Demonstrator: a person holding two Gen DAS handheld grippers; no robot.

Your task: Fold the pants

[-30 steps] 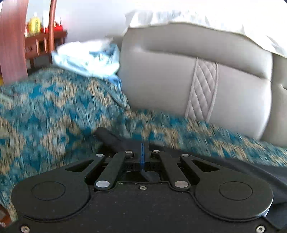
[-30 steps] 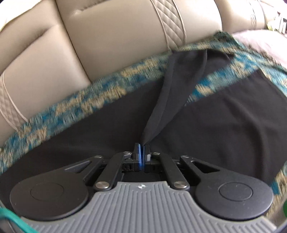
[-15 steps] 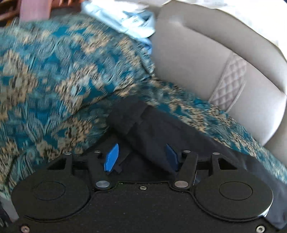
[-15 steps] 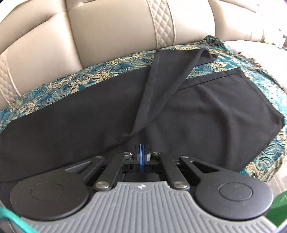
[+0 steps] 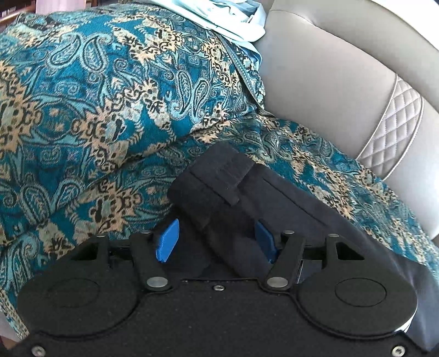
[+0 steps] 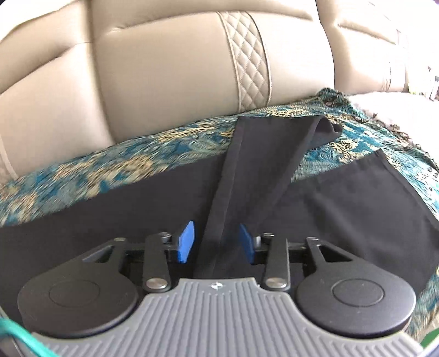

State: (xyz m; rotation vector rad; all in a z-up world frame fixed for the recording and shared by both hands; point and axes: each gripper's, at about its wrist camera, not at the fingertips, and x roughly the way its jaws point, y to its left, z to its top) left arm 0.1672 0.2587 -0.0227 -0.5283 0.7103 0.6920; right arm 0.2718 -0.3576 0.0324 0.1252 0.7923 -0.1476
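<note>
Black pants (image 6: 343, 217) lie spread on a sofa seat covered by a teal paisley throw (image 6: 153, 142). In the right wrist view one leg (image 6: 260, 164) is folded back over the other, and its edge runs between the blue pads of my open right gripper (image 6: 216, 241). In the left wrist view the waistband end of the pants (image 5: 222, 189), with a belt loop, lies bunched between the blue pads of my open left gripper (image 5: 216, 241). Neither gripper pinches the cloth.
The beige leather sofa backrest (image 6: 170, 82) with quilted strips rises just behind the pants. The throw (image 5: 96, 109) drapes over the armrest at the left. Light blue clothing (image 5: 236, 24) lies on top of the armrest.
Both grippers have opened and let go of the pants. The left gripper has tipped down over the waistband. The folded leg now rests on the other leg.
</note>
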